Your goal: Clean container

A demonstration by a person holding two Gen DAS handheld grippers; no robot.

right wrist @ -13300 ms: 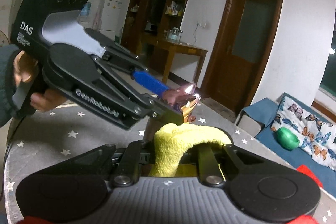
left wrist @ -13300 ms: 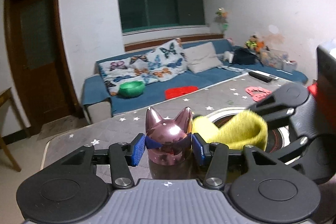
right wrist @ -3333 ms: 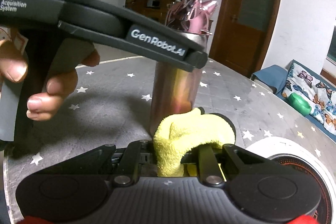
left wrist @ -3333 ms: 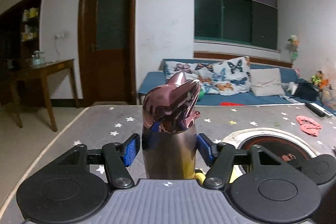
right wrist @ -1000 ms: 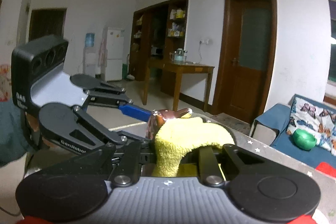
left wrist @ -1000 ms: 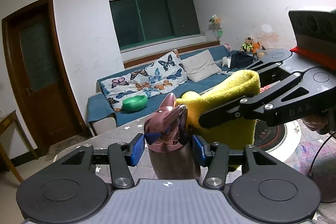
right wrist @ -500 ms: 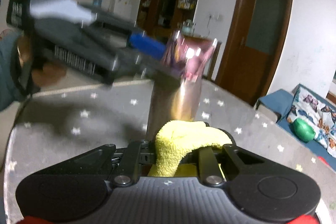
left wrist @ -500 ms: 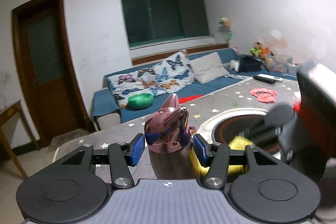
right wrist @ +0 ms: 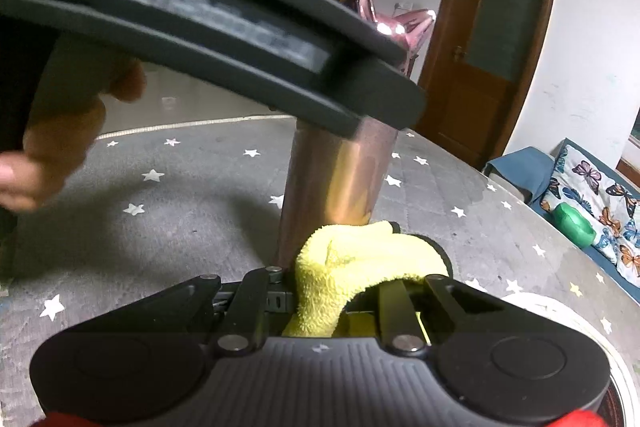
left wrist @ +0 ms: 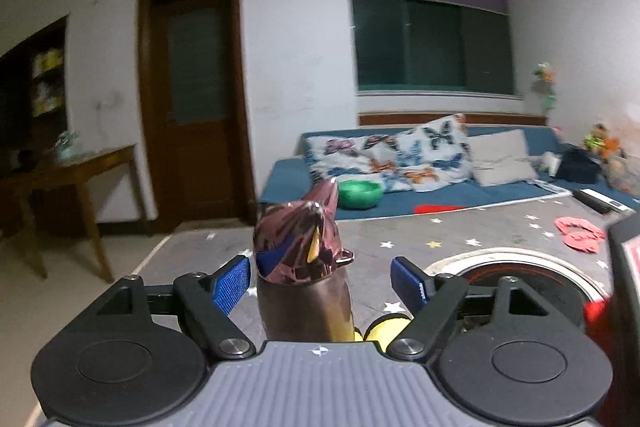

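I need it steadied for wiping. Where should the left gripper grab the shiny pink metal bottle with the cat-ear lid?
Take the straight cylindrical body just under the lid, level from the side, where the open left gripper brackets it. The bottle stands upright; the angular lid would likely slip. That leaves the lower body for the yellow cloth.

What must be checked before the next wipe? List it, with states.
1. Cloth clamped in right gripper: ok.
2. Left gripper gripping bottle: not ok; its pads stand apart from the sides.
3. Bottle upright on table: ok, though the cloth hides its base.
4. Cloth touching bottle: cannot tell; it sits in front of the lower wall.
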